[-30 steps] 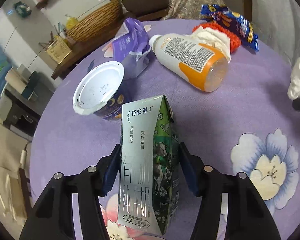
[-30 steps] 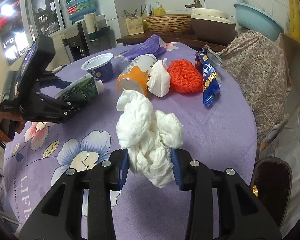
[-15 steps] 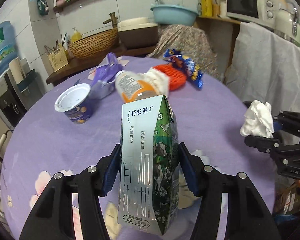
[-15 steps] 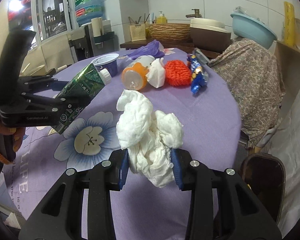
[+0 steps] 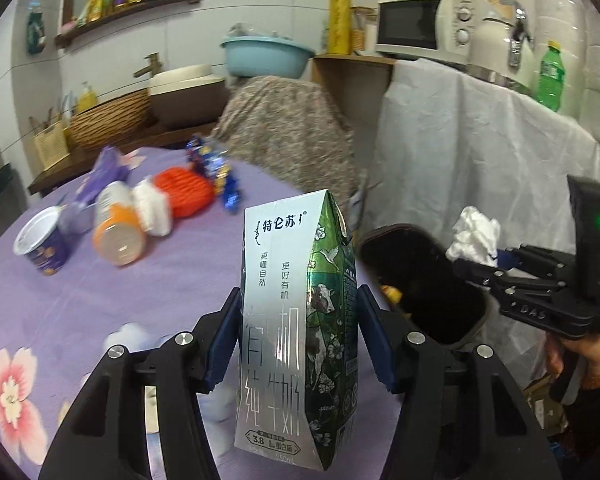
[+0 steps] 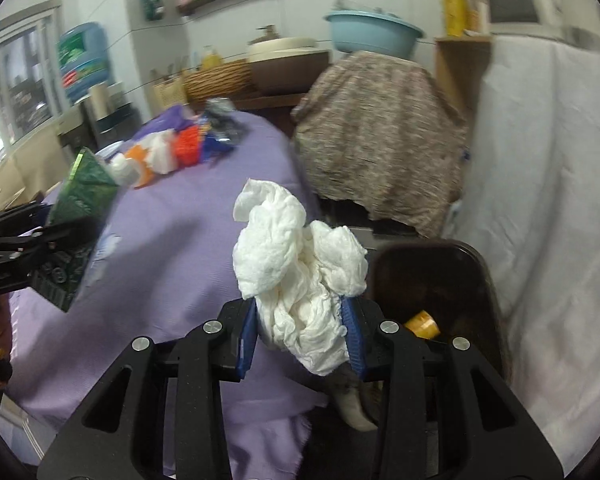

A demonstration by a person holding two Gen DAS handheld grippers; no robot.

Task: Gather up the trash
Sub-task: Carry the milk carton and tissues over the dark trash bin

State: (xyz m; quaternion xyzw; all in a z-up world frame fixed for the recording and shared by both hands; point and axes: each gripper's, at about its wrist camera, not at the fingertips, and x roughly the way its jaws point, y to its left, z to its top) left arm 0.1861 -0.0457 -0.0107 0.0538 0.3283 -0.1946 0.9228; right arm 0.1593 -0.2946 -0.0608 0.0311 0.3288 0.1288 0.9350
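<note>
Holding, left gripper (image 5: 298, 344): jaws clenched on upright carton (image 5: 300, 320), above the bench (image 5: 100, 292) edge.
Bench: cup (image 5: 42, 246), bottle (image 5: 116, 226), red scrubber (image 5: 186, 192), blue wrapper (image 5: 216, 168) lie at its far side.
Right gripper (image 6: 302, 336): jaws clenched on tissue (image 6: 300, 268), just beside the bin (image 6: 452, 276).
Bin: dark, open, an orange item (image 6: 421, 324) inside.
</note>
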